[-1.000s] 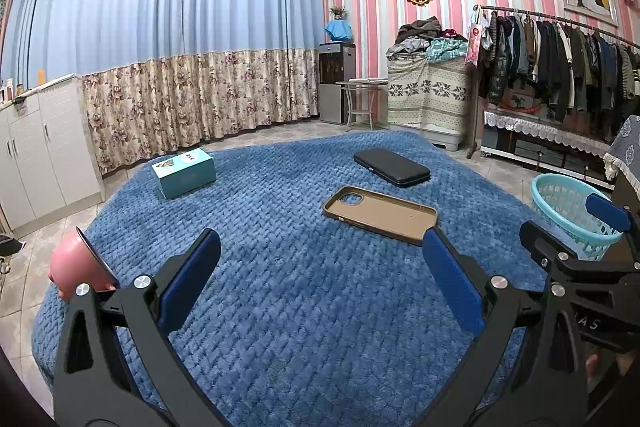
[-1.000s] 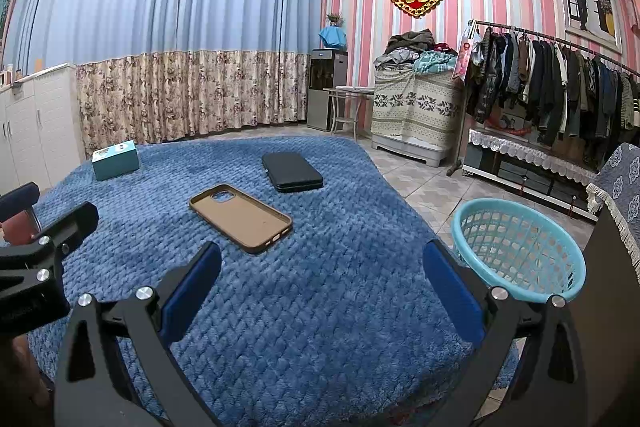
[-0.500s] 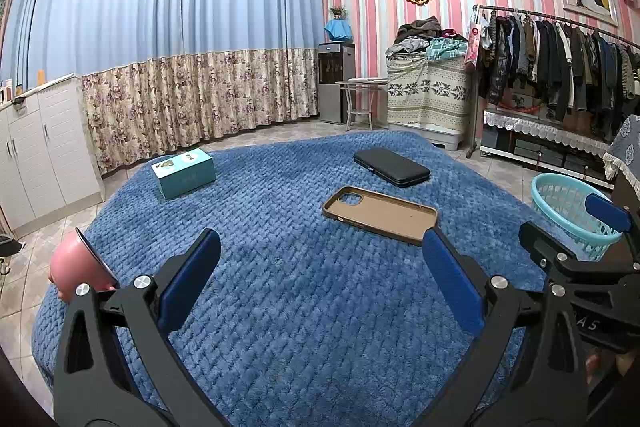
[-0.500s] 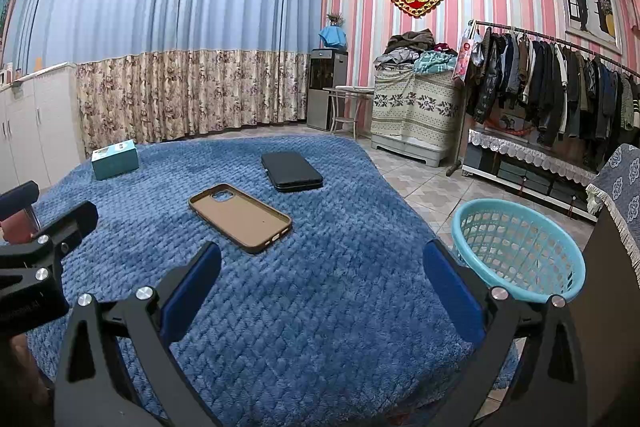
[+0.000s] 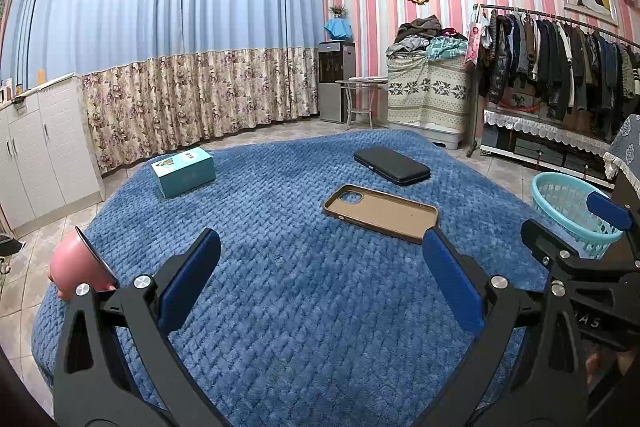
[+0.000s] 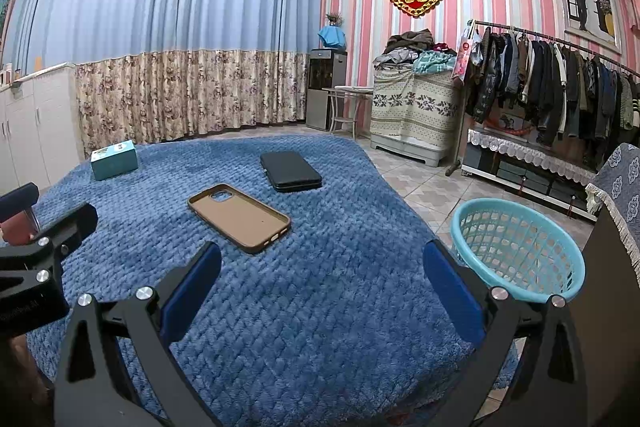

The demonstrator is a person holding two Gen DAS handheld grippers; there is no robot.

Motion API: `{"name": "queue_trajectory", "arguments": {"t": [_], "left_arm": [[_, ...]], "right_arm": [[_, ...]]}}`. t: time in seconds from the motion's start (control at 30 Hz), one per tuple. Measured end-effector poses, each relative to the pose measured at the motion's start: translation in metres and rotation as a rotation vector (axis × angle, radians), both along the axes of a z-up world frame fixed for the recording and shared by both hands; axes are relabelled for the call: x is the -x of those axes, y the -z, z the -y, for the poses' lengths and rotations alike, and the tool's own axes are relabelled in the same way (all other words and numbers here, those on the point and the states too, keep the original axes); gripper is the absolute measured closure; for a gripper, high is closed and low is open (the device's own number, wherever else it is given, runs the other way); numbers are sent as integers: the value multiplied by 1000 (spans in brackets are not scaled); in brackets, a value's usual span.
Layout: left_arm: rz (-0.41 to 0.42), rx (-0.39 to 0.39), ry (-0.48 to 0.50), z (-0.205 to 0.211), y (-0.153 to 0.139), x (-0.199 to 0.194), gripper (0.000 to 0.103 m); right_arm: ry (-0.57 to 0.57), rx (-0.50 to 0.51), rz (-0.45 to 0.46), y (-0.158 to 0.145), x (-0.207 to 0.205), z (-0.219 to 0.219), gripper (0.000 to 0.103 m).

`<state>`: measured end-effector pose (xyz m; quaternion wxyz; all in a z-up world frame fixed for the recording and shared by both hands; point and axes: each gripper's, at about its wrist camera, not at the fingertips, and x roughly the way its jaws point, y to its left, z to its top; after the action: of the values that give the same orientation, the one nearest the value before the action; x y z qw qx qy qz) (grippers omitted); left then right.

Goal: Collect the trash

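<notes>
Nothing moved since earlier frames. Left gripper point(image 5: 316, 275) and right gripper point(image 6: 316, 277) wide open, empty. Tan phone case point(image 6: 239, 217): light, thin, flexible; pinch across long edge. Basket point(image 6: 520, 291) beside bed.

Black tongs point(image 5: 318, 281), blue pads point(image 5: 450, 279), silver screws, on both tools.

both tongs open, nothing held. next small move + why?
Probably ease the right tongs forward and down toward the tan phone case. Both tongs are open and empty, the left tongs too; the case is the nearest item on the blue blanket, and the teal basket stands at that side.
</notes>
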<state>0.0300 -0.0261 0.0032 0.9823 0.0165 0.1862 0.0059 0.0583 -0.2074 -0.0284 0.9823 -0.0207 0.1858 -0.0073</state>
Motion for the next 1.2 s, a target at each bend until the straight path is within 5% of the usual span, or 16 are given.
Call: {"name": "queue_trajectory", "arguments": {"t": [1.2], "left_arm": [[-4,-1,0,-4,2,-1,5]], "right_arm": [[2,0,-1,0,0,0,5]]}}
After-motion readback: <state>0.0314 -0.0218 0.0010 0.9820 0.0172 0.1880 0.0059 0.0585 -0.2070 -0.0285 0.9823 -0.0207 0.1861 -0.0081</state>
